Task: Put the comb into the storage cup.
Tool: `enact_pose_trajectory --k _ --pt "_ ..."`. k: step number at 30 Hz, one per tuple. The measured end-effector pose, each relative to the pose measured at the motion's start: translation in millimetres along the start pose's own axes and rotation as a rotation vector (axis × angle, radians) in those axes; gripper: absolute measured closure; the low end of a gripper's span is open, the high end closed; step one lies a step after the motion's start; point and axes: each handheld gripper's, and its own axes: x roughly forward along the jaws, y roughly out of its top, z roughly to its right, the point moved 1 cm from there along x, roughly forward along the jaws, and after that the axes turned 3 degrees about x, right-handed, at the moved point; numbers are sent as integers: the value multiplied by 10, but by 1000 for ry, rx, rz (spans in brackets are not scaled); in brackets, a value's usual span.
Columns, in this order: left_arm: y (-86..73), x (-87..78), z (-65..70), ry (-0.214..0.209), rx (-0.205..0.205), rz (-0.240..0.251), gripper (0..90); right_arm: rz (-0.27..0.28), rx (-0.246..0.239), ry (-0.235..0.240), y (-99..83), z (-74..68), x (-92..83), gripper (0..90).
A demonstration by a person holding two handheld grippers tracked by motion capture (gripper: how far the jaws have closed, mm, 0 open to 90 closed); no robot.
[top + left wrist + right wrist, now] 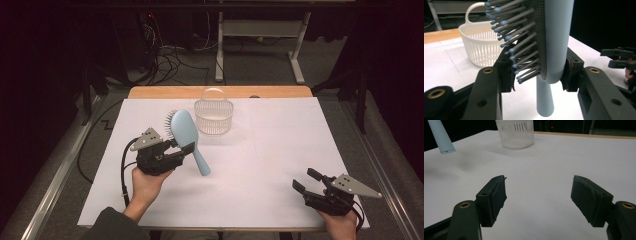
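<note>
My left gripper (176, 146) clamps a pale blue paddle hairbrush (186, 136) at the base of its head, lifted off the white table (260, 165); one jaw presses the smooth back, the other sits among the lowest bristles (520, 37). The head tilts up and away from me, bristles facing left, and the handle (544, 100) hangs free below the jaws, pointing down toward the tabletop. I judge the brush light and rigid, a hard plastic shell whose glossy back could slip against a pad, while the bristle side gives and offers poor purchase. The narrow neck where head meets handle looks the surest place to hold; gripped here it may pivot if swung quickly. Just beyond it on the table stands a white slotted plastic basket (214, 116) with a hoop handle, near but not touching. My right gripper (309, 182) rests low at the table's near right corner, well apart, jaws wide and empty.
</note>
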Motion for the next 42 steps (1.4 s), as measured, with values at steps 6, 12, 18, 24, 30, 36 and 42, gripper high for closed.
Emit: enact_pose_trajectory --k 6,12,18,24,30,36,42 --pt "83 21 -51 21 8 -4 537 9 14 -5 -34 23 -36 283" --pt "166 57 -102 36 8 -5 537 0 16 -1 -63 16 -35 283" --pt "253 91 -152 52 14 0 537 5 20 1 -70 14 -57 285" --pt "332 130 -186 64 22 -3 537 3 21 1 -75 18 -50 285" --pt "349 170 -267 79 4 1 538 1 18 2 -78 11 -47 286" --pt "383 193 -319 102 5 -9 537 -3 22 0 -80 11 -43 286" --pt "437 229 -346 109 4 -8 538 -4 22 0 -81 9 -42 287"
